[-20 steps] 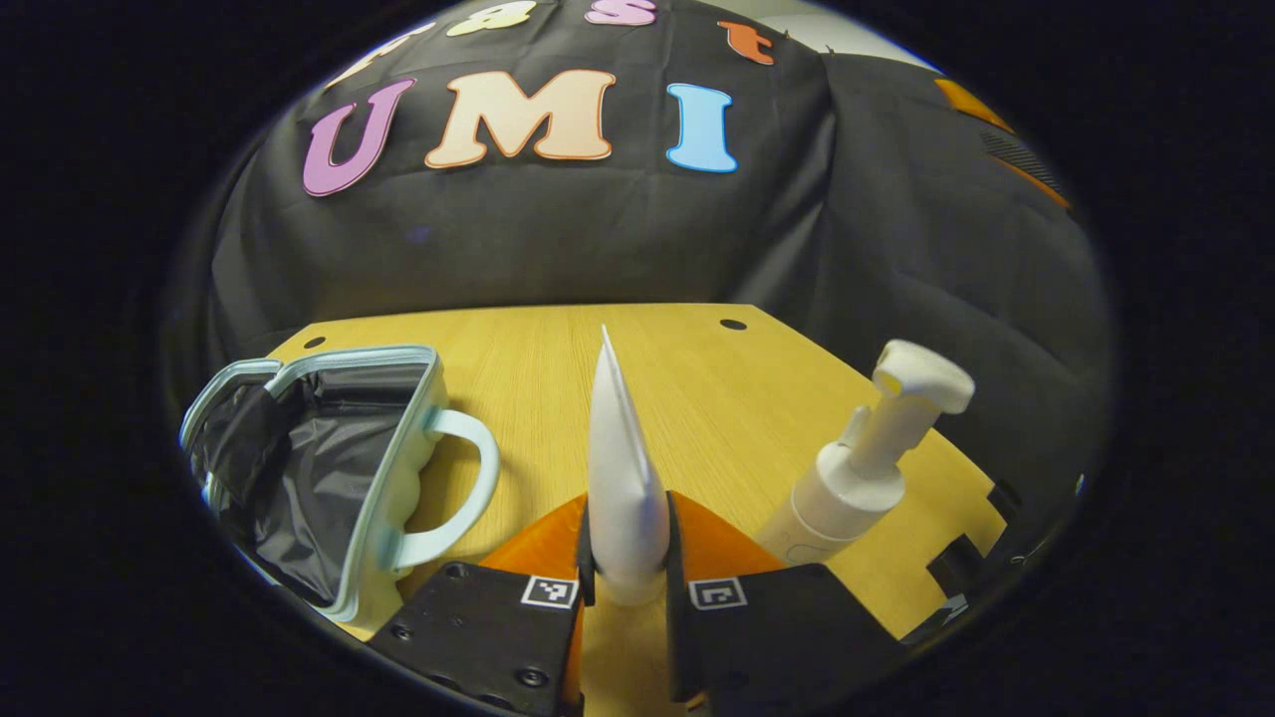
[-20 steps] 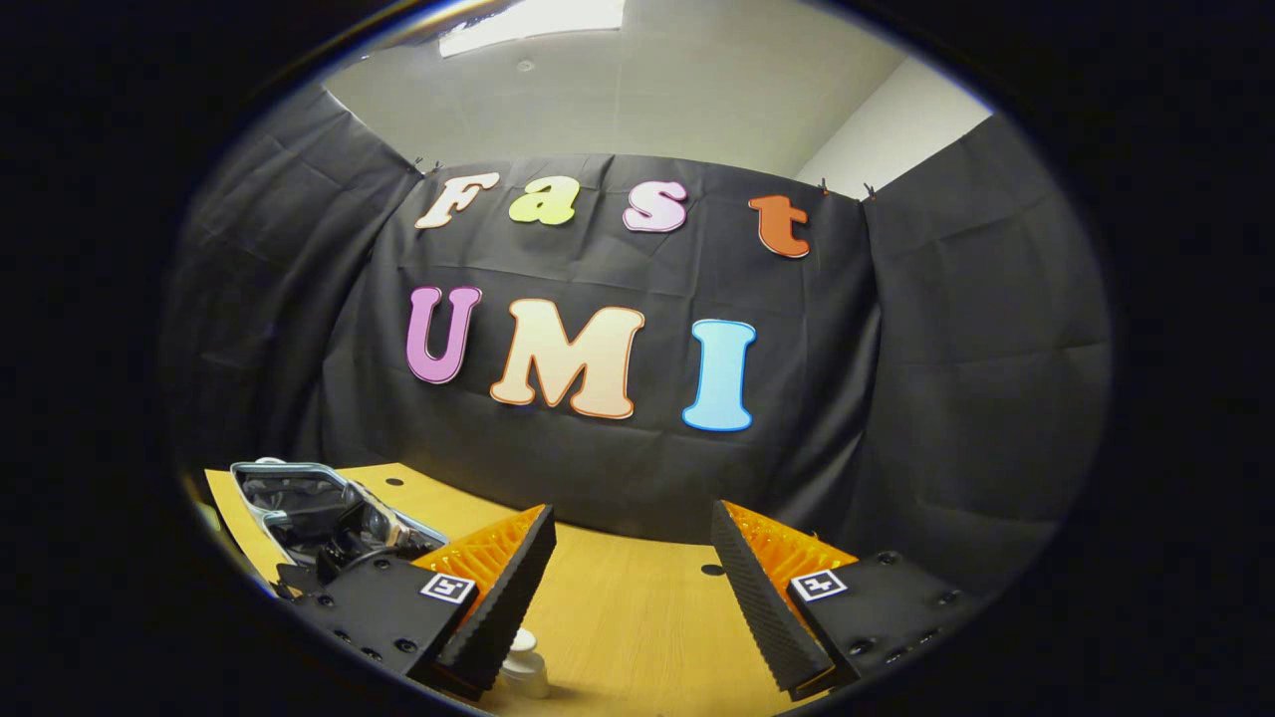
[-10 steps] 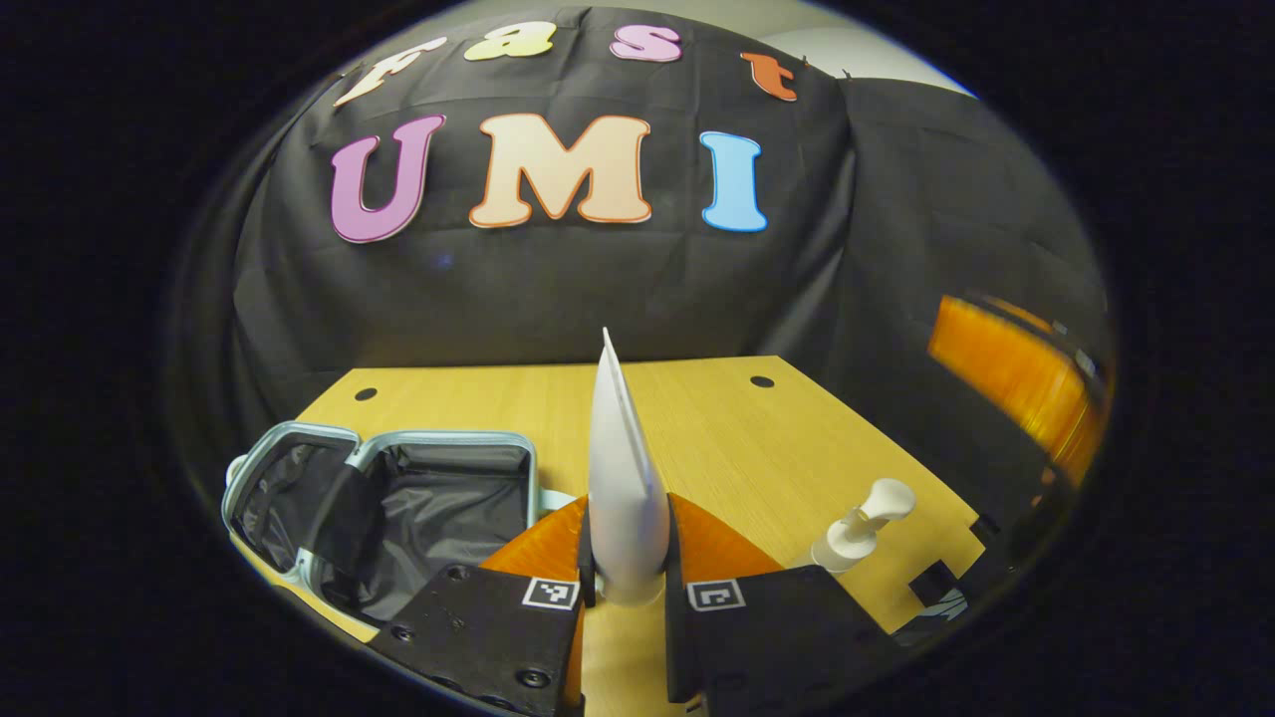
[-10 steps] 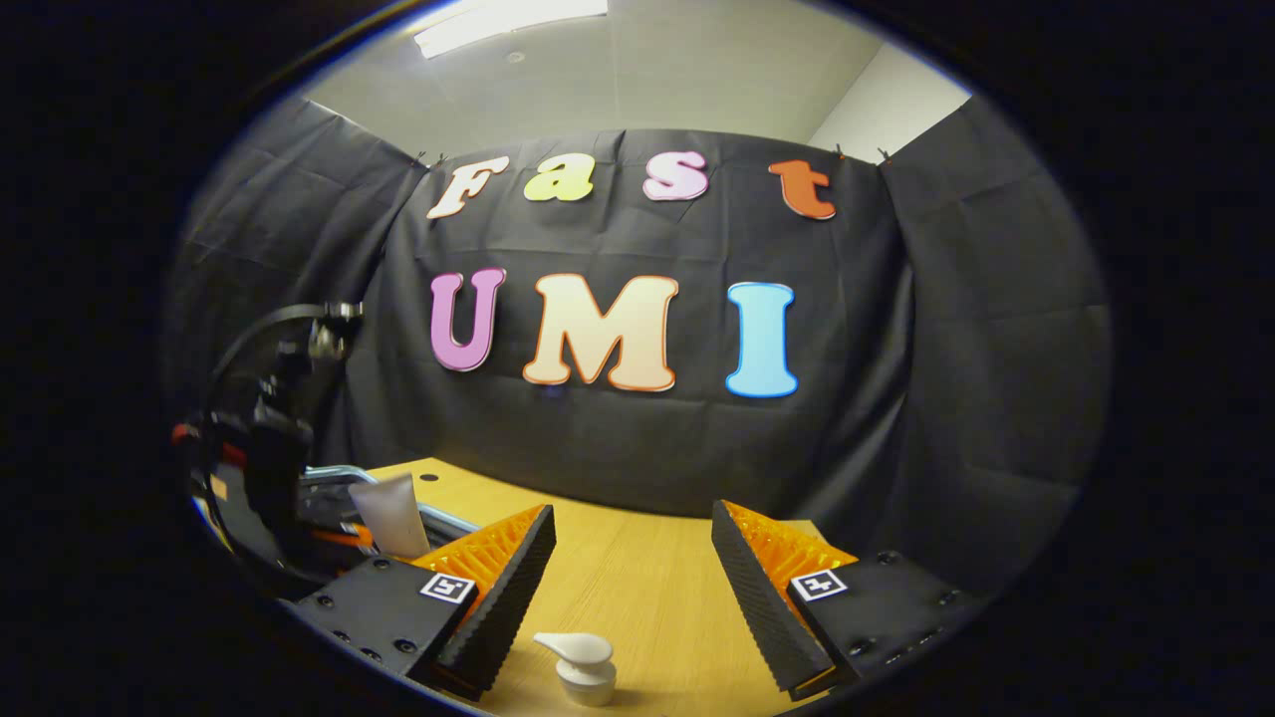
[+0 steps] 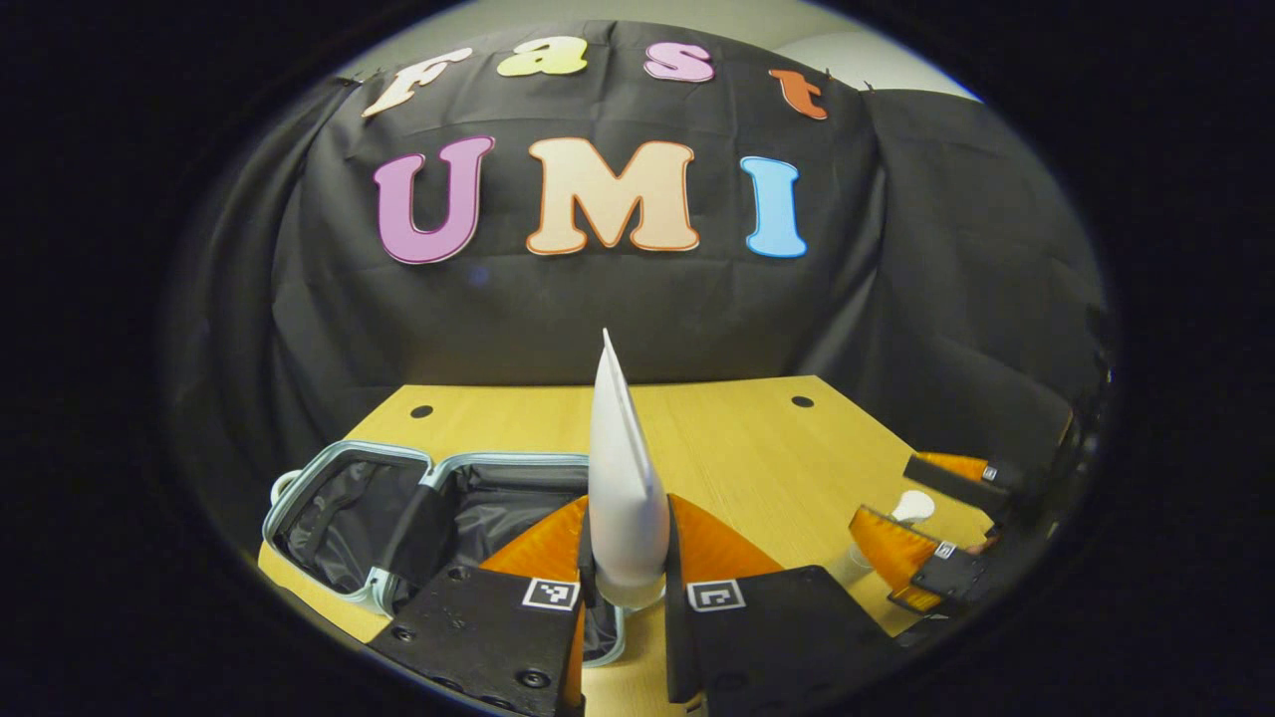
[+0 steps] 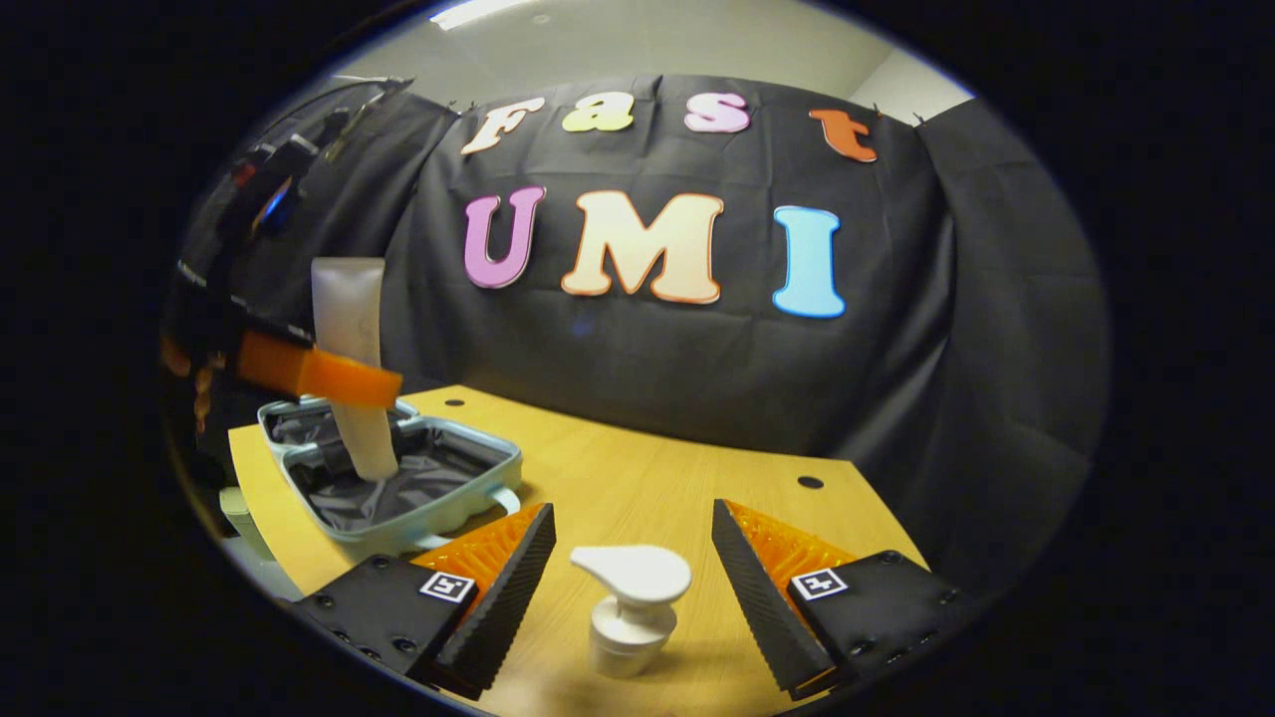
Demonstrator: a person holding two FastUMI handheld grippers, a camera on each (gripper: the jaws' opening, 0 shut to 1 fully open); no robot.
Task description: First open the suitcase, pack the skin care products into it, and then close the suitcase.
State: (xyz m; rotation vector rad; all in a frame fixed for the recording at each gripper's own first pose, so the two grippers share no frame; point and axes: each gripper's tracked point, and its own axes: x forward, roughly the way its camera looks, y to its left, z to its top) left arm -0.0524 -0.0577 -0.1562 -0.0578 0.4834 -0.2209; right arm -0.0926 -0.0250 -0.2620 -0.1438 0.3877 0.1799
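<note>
The left gripper (image 5: 625, 583) is pinching a white tube (image 5: 620, 488) upright, hanging above the open suitcase (image 6: 398, 478) at the table's (image 6: 647, 488) left. The right gripper (image 6: 630, 588), spread wide, is flanking the pump bottle (image 6: 630, 602) without touching.

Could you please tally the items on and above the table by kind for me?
Suitcases: 1, the open suitcase
Squeeze tubes: 1, the white tube held in the left gripper
Pump bottles: 1, the pump bottle between the right gripper fingers
Total: 3
</note>
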